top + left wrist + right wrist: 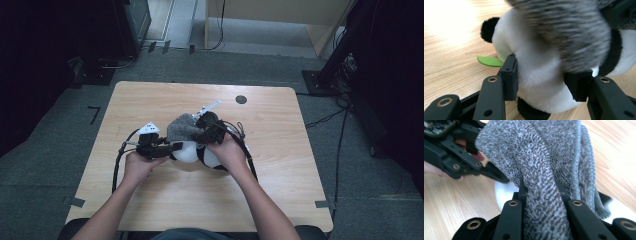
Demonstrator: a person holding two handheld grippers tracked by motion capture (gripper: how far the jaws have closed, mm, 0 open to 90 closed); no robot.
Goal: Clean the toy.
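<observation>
We see a light wooden desk (150, 200) standing on grey carpet, with dark equipment and cables around its edges. A plush panda (190, 151), white with black patches, lies near the middle of the desk, and a grey knitted cloth (181, 127) is draped over its top. The left gripper (172, 148) comes in from the left side of the toy; in the left gripper view its fingers (510, 75) press into the white fur on both sides, gripping the panda, beside a small green leaf (489, 61). The right gripper (200, 136) reaches from the right; in the right gripper view its fingers (520, 195) are clamped on a fold of the grey cloth.
</observation>
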